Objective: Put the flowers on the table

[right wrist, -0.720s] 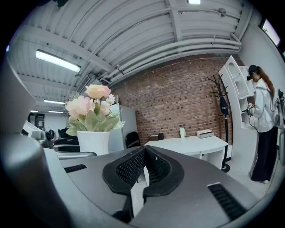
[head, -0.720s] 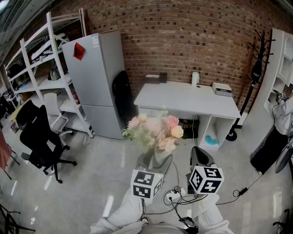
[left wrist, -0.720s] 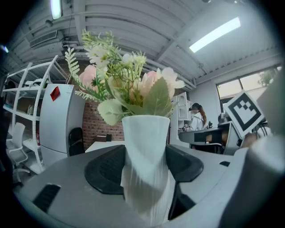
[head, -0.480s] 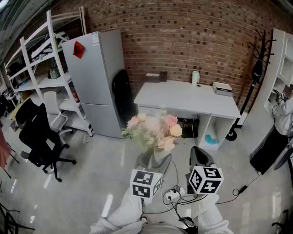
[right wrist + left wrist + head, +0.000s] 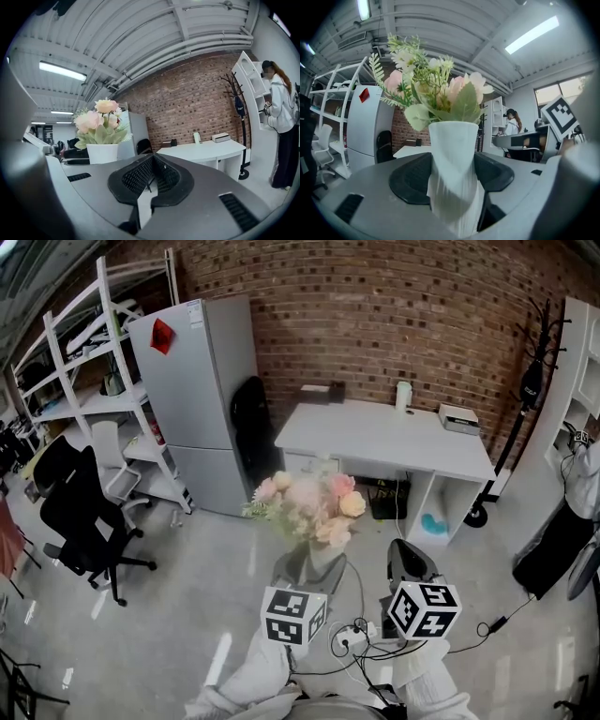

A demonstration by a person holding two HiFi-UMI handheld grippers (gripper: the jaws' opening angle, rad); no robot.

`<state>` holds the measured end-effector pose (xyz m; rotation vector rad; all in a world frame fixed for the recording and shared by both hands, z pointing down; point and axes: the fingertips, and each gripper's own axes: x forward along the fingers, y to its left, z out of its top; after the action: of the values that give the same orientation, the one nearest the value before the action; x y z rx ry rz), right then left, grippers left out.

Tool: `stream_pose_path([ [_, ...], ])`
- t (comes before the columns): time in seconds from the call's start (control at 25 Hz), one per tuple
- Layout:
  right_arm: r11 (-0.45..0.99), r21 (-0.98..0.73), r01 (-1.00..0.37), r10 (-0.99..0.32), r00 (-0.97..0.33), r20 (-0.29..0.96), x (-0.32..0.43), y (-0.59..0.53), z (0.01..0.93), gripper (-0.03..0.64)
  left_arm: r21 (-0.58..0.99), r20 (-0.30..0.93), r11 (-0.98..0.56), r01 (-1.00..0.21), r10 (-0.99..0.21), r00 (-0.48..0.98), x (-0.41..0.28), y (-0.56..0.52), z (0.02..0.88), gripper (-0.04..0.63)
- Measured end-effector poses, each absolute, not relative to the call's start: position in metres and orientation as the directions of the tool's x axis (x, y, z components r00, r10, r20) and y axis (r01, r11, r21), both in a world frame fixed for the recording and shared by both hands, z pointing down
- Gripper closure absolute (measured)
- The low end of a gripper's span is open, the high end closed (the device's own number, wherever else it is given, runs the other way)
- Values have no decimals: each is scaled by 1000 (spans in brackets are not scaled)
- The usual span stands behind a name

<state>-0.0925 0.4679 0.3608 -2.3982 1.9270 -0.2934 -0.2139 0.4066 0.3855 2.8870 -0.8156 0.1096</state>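
Left claw (image 5: 307, 573) stands wide, clamped on the white ribbed vase (image 5: 453, 159) of pink and cream flowers (image 5: 305, 504) (leafy, upright), at frame centre, below the counter (image 5: 375, 442). Right claw (image 5: 151, 183) closed, empty.

Pink flowers (image 5: 306, 506), white ribbed vase (image 5: 454, 164), red brick wall (image 5: 394, 324).

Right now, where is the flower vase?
The vase sits clamped in the left tongs, centre of the head view, above the floor, short of the white table.
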Motion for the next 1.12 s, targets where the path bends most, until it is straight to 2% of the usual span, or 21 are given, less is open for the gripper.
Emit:
stream_pose_path([
  [0.64,-242,-245,-939,-961,196,197,-64,470,404,594,97,131,-827,-553,-540,831,-199,393,400,302],
  [1.12,-248,-214,-945,-954,199,225,-17,376,414,594,103,109,-838,-536,-526,843,-150,302,406,302],
])
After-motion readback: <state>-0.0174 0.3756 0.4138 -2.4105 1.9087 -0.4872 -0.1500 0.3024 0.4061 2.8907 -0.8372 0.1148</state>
